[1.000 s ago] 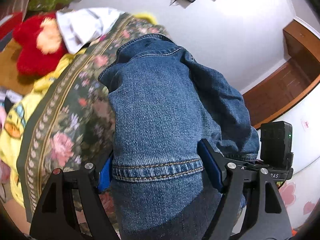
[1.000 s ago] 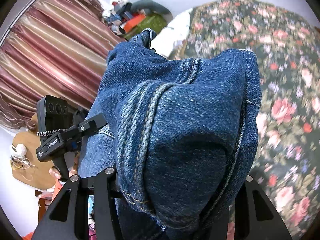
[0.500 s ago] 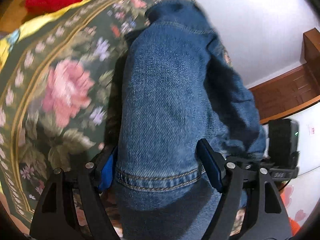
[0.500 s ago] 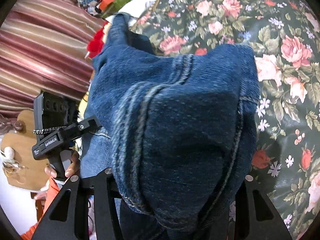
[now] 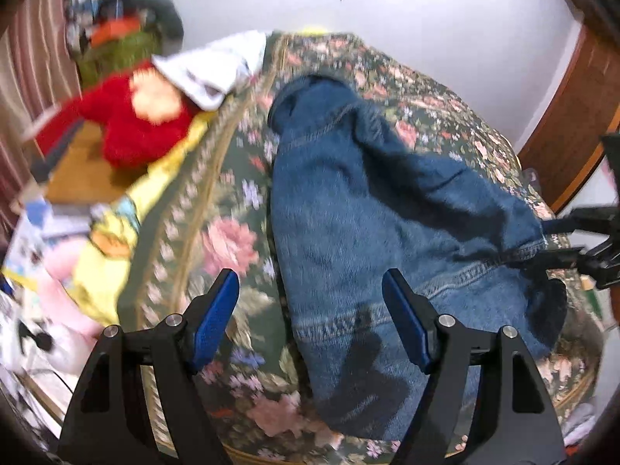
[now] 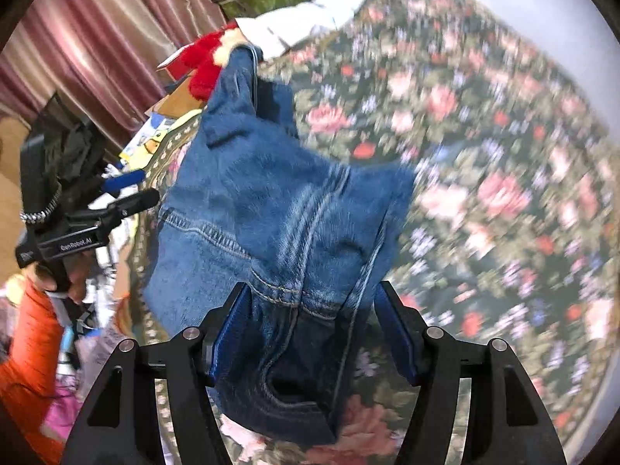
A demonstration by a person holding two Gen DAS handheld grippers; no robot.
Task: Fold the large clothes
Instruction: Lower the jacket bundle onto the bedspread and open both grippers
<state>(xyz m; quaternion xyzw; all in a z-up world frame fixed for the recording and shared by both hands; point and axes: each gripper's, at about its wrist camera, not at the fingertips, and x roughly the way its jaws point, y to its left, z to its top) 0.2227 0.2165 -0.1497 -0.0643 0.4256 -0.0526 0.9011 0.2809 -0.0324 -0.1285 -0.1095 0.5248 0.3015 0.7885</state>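
The left gripper (image 5: 310, 310) has let go: a second ago its blue-padded fingers were clamped on a hemmed edge of the blue denim jeans (image 5: 372, 232), and now they stand wide apart with nothing between them, backed away above the cloth. The jeans lie folded over on the dark green floral bedspread (image 5: 217, 240), one end reaching toward the head of the bed, the stitched hem band running across the near part. The right gripper (image 6: 310, 321) has not finished its share — its jaws are parted about a bunched, seamed fold of the same denim (image 6: 279, 224), the pads close beside the cloth but, as far as I can judge, no longer pinching it; that end stands humped rather than flat. From the left wrist view the right tool shows at the far right edge, at the hem's corner.

So a fold has likely just been laid down, with the left side released first. What remains is probably to free the right end and smooth the hump, or take new corners for another fold.

The bedspread is soft and patterned with pink roses, both views blurred by motion. Beyond it lie a red plush toy (image 5: 131, 124), a white cloth (image 5: 217, 69), yellow bedding (image 5: 112, 240), striped maroon curtains (image 6: 97, 38) and a white wall (image 5: 445, 19).
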